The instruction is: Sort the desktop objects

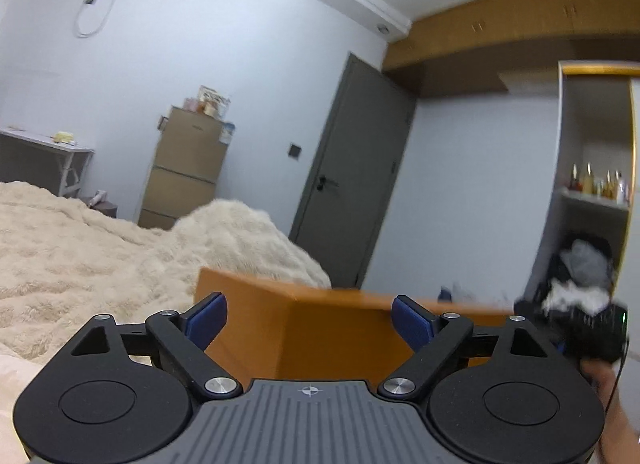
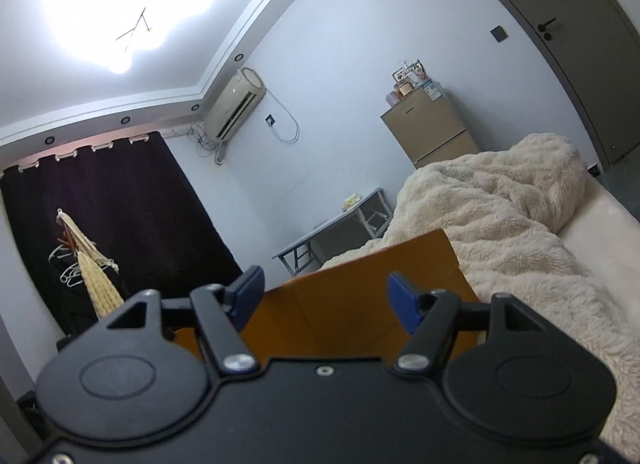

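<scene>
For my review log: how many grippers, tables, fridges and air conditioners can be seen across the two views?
Grippers: 2, left gripper and right gripper, both open
White tables: 1
Fridges: 1
Air conditioners: 1
Total: 5

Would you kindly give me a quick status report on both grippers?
Left gripper open, empty. Right gripper open, empty. Both raised toward the room over an orange surface; no desktop objects in view. Bed blanket beyond; nothing between the fingers.
</scene>
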Demonstrator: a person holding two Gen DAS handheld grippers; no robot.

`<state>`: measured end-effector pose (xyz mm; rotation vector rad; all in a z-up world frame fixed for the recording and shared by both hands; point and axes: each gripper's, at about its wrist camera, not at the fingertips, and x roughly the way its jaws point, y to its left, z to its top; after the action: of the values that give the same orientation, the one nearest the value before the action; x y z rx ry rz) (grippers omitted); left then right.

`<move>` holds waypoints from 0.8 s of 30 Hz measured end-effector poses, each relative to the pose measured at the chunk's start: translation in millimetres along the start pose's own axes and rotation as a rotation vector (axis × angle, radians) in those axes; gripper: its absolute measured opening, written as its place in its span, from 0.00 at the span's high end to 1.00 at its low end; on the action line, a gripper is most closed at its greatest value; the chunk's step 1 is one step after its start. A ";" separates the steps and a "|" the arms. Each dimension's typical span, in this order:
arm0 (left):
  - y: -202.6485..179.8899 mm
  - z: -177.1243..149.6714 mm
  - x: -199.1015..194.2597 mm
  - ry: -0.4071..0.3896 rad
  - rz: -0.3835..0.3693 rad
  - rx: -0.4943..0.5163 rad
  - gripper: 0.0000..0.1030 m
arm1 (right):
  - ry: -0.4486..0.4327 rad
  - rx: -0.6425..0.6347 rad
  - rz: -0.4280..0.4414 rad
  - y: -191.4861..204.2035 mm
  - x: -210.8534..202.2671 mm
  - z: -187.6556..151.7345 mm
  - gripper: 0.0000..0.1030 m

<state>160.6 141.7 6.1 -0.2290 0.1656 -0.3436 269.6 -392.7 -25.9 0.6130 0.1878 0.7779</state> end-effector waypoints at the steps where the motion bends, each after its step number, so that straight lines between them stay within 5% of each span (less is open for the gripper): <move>1: -1.5 -2.7 1.1 0.009 -0.005 0.006 0.16 | -0.005 0.004 0.004 -0.1 -1.3 1.1 0.36; 5: -6.0 -0.4 -2.8 -0.012 -0.017 0.008 0.17 | -0.032 0.107 0.035 -8.2 -2.0 9.4 0.36; 8: -9.0 15.4 -19.6 -0.098 -0.054 0.015 0.15 | -0.044 0.139 0.036 -10.8 1.1 16.7 0.36; 11: -5.9 25.3 -26.4 -0.154 0.020 0.013 0.06 | -0.037 0.153 0.030 -12.4 6.6 24.1 0.36; 16: 16.5 24.0 -1.8 -0.068 0.072 -0.099 0.09 | 0.014 0.136 -0.025 -12.2 19.2 20.6 0.37; 21: 20.6 6.0 10.1 -0.020 -0.024 -0.170 0.25 | 0.087 0.138 -0.006 -12.6 28.4 6.3 0.43; 24: 17.3 6.6 4.7 -0.020 -0.023 -0.139 0.27 | 0.091 0.116 -0.013 -8.0 24.5 4.2 0.46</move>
<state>171.7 157.2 7.6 -0.3717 0.1678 -0.3531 293.3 -381.6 -25.6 0.6861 0.3217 0.7863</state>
